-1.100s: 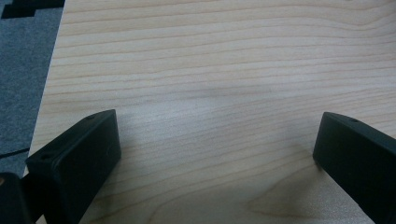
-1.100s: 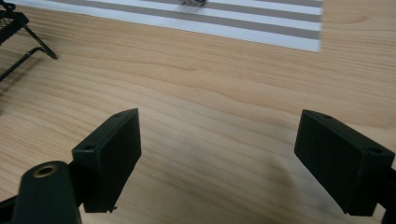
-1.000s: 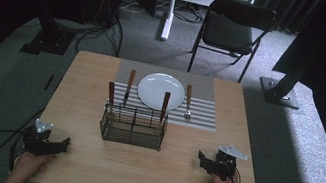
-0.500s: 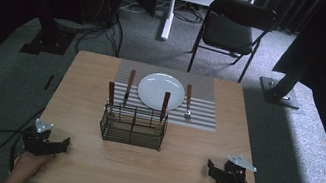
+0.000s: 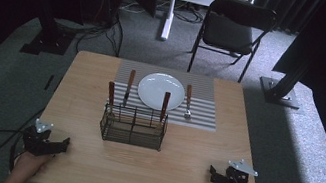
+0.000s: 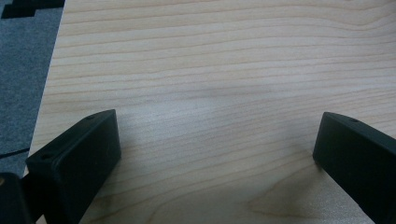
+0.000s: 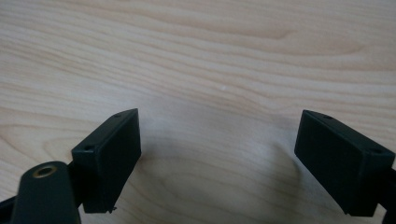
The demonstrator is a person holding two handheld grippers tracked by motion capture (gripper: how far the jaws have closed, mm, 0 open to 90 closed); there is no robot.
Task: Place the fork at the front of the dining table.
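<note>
Left gripper (image 5: 60, 144): jaws spread, nothing between, over pale grained wooden table (image 6: 224, 70).
Right gripper (image 5: 215, 175): jaws spread, nothing between.
Wire basket (image 5: 133, 126): black, rectangular, ahead between both.

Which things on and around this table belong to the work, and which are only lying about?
Belong to the work:
wire caddy with two wooden-handled utensils
white plate
striped placemat
fork
knife
left tool, open
right tool, open

Lying about:
black folding chair
floor cables
</note>
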